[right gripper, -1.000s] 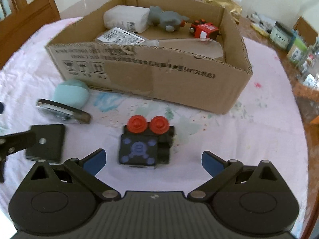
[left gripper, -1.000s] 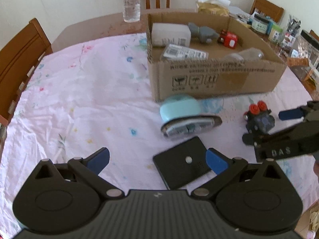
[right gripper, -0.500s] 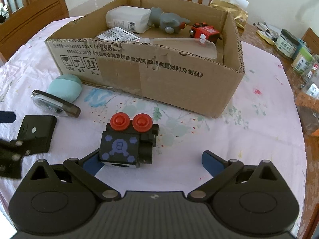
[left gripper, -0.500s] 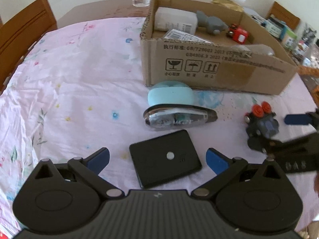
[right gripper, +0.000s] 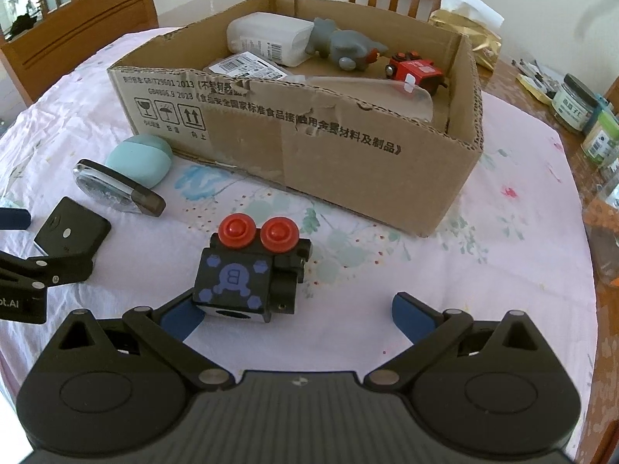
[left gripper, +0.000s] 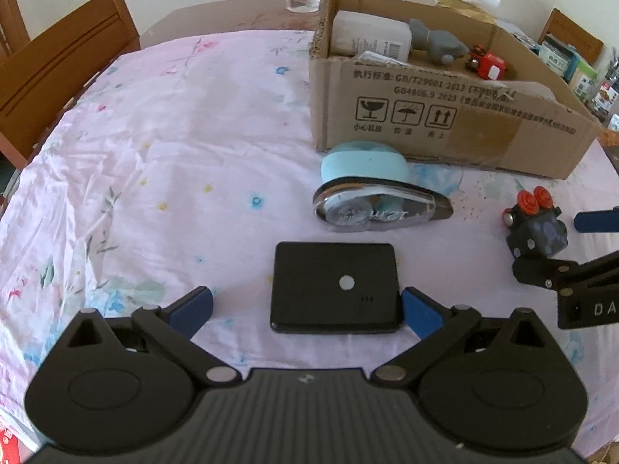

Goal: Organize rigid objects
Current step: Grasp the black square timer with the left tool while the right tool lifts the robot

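My left tongs (left gripper: 305, 303) are spread wide around the flat black pad (left gripper: 335, 287), its right edge touching one blue fingertip (left gripper: 418, 309). The pad lies in front of the cardboard box (right gripper: 348, 154), nearer me than the teal case (left gripper: 363, 164). My right tongs (right gripper: 296, 311) gape too, the black toy block (right gripper: 247, 274) against their left finger.

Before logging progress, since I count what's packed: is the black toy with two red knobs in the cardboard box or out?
Out. The black toy sits on the tablecloth in front of the cardboard box.
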